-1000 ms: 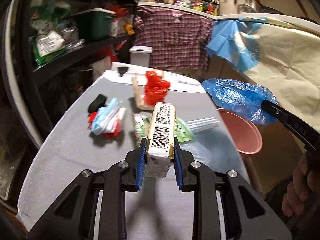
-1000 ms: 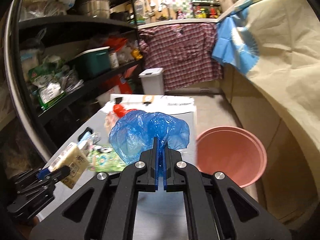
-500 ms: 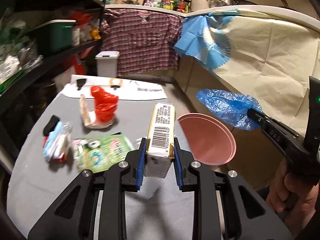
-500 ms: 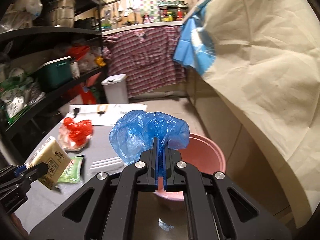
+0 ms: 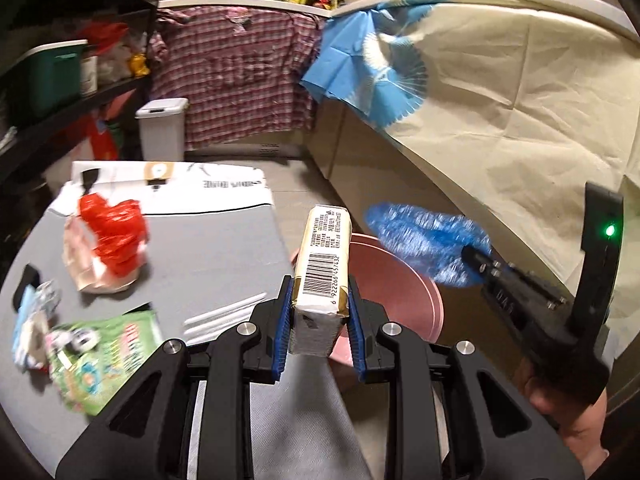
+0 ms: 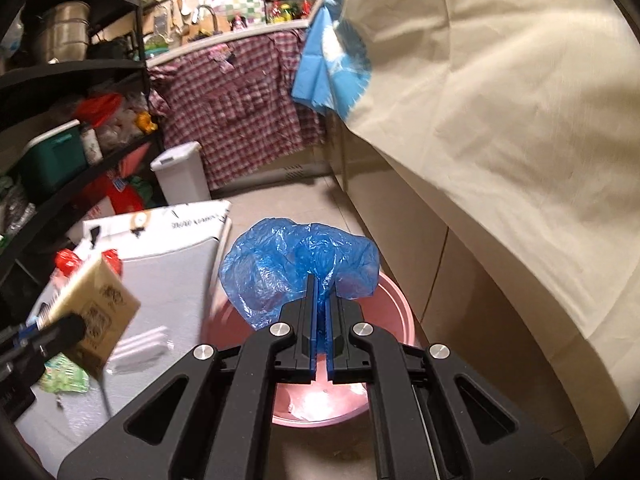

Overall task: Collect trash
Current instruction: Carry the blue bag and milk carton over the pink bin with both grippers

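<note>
Standing upright: clamped carton (image 5: 322, 268)

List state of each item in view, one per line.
left gripper: shut on the carton
carton: held upright, off the table
right gripper: shut on the blue bag
blue bag: crumpled, held over the basin
pink basin: on floor, open
red bag: crumpled, on table
green wrapper: flat on table
white bin: lid closed
</note>
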`<state>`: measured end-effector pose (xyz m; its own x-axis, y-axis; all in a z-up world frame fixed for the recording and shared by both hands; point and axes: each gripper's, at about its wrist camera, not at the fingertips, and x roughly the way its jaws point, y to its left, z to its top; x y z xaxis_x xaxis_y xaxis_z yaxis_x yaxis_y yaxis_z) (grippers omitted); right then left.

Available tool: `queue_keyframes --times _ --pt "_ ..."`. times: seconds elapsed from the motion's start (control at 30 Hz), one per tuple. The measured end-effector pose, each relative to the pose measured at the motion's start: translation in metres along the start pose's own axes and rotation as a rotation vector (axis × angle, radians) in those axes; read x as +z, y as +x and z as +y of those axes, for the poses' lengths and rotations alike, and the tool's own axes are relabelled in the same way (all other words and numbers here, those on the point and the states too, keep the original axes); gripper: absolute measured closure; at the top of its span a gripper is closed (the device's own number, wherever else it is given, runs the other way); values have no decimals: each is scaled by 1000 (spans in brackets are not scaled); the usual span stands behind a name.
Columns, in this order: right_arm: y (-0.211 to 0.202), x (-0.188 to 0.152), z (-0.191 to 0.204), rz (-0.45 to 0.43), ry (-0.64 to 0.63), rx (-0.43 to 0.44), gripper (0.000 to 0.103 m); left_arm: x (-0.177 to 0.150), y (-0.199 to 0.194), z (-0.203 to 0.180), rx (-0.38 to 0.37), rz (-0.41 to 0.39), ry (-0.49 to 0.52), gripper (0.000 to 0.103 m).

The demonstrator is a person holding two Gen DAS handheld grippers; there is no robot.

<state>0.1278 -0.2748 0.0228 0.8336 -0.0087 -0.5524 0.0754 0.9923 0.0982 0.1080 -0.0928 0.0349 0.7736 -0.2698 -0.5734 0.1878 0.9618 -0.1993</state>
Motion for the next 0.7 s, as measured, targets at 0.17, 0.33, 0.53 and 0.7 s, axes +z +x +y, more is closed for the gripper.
queue_keyframes --times 0.17,0.33,0.53,0.7 --pt "25 -7 -10 52 22 -31 100 6 35 -2 -26 40 -1 78" --pt "45 -11 -11 86 23 -36 100 9 66 2 -44 84 -17 78" --pt "57 -13 -14 109 25 -36 100 13 92 3 -51 120 -22 78" --pt "64 -14 -15 122 26 -37 100 14 106 0 -56 141 -15 78"
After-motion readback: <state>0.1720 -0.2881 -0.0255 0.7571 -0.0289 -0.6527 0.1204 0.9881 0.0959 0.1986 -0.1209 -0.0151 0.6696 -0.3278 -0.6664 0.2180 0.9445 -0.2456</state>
